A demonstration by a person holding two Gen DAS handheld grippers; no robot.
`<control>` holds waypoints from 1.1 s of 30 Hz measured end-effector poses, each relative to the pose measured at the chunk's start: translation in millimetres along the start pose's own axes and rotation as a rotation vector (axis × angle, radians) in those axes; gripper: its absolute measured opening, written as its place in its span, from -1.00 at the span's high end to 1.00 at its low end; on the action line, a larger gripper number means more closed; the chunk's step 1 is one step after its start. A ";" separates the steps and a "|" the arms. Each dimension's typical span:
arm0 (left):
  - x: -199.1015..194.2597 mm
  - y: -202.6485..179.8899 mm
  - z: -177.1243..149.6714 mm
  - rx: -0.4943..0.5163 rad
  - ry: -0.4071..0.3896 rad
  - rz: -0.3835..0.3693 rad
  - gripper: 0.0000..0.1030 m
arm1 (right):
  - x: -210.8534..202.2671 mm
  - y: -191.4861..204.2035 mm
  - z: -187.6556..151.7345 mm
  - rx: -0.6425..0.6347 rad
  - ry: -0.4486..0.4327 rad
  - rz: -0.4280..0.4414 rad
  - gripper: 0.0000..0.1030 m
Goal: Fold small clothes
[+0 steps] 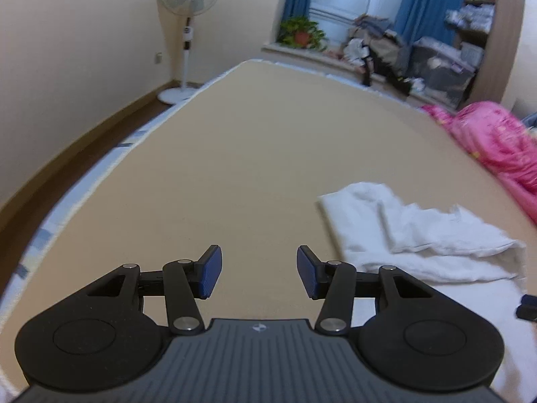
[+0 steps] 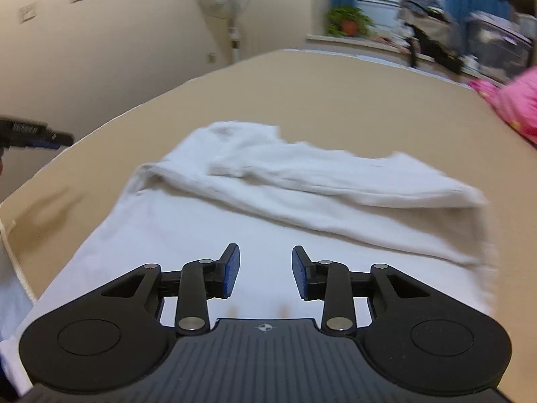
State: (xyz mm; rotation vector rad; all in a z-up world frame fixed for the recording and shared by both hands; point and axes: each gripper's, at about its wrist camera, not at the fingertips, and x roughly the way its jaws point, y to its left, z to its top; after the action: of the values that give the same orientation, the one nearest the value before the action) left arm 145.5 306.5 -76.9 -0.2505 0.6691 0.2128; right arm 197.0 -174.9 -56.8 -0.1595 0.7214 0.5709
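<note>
Nearest the lens, the right black two-finger gripper with blue pads (image 2: 265,272) hovered with fingers spread and empty above the near part of a white, partly folded cotton garment (image 2: 285,198) lying on the tan bed cover (image 2: 335,94). The left gripper (image 1: 259,272), likewise spread and holding nothing, hung over bare cover just left of the cloth. Farther right lay a crumpled pink quilt (image 1: 490,141); a white pedestal fan (image 1: 188,16) stood by the far wall. Pinching only the top layer could pull the loose fold apart, leaving the garment askew.
</note>
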 end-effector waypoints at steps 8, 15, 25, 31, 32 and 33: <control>47.6 -79.4 8.7 -0.020 0.027 -0.222 0.72 | -42.9 -66.7 -24.6 0.207 -0.057 -0.130 0.04; 131.3 -130.8 7.8 -0.191 0.137 -0.211 0.19 | -24.5 -90.1 -32.4 0.280 -0.016 -0.146 0.04; 115.8 -149.4 21.8 -0.050 -0.007 -0.174 0.90 | 16.5 -115.2 -51.9 0.377 0.204 -0.172 0.04; 72.7 -88.0 11.9 -0.032 -0.029 -0.024 0.81 | 23.8 -117.1 -60.4 0.373 0.267 -0.186 0.04; 71.5 -82.7 10.3 -0.021 -0.027 -0.010 0.80 | 24.2 -115.3 -60.7 0.366 0.268 -0.190 0.04; 68.3 -79.7 8.9 -0.013 -0.037 -0.009 0.74 | 25.1 -113.1 -60.9 0.355 0.270 -0.196 0.04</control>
State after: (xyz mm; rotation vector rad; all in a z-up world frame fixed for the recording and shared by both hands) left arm 224.7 241.3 -100.7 -0.2618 0.6300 0.2129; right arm 238.6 -278.5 -125.0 0.0248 1.0448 0.2287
